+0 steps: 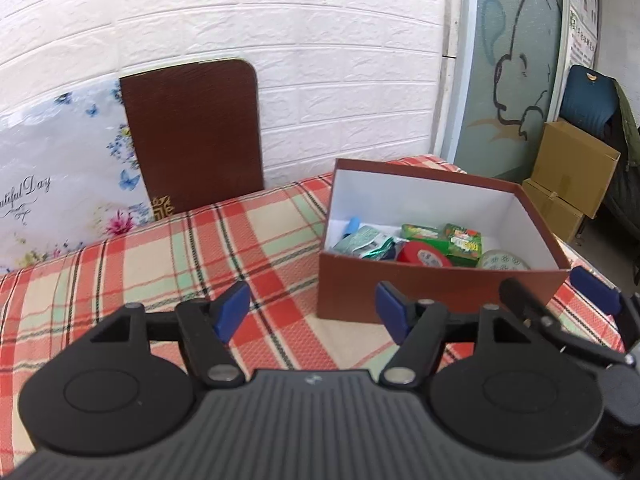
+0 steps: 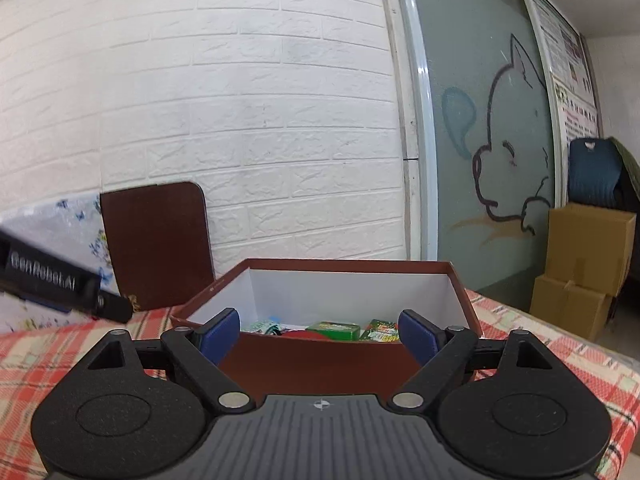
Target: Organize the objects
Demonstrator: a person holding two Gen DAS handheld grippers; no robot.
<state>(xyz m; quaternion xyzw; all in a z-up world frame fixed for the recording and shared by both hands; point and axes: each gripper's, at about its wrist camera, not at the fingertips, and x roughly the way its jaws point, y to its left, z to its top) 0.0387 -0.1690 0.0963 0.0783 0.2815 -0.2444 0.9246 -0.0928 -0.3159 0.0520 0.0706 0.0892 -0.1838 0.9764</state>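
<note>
- The brown box (image 1: pixel 436 292) sits open-topped on the plaid tablecloth (image 1: pixel 160 256), toward the table's right end, with its white inside showing.
- Its long axis runs left to right across the table in the right wrist view; in the left wrist view it angles away toward the far right, one corner pointing at the camera.
- Inside, against the near wall: a red tape roll (image 1: pixel 426 257), a green carton (image 1: pixel 464 245), a foil packet (image 1: pixel 362 243), a blue-capped item (image 1: pixel 354 225) and a round patterned lid (image 1: pixel 505 261) at the right.
- The left gripper (image 1: pixel 313 312) hangs over bare cloth just left of the box, its blue pads (image 1: pixel 231 311) well apart with nothing between them.
- The right gripper (image 2: pixel 319 336) faces the box's near wall head-on, jaws wide and empty, the wall framed in the gap.
- From the left camera, the right gripper shows at the box's near right corner.
- A brown board (image 1: pixel 194 136) leans upright on the white brick wall (image 1: pixel 280 40), far left of the box, beside a floral bag (image 1: pixel 60 184).
</note>
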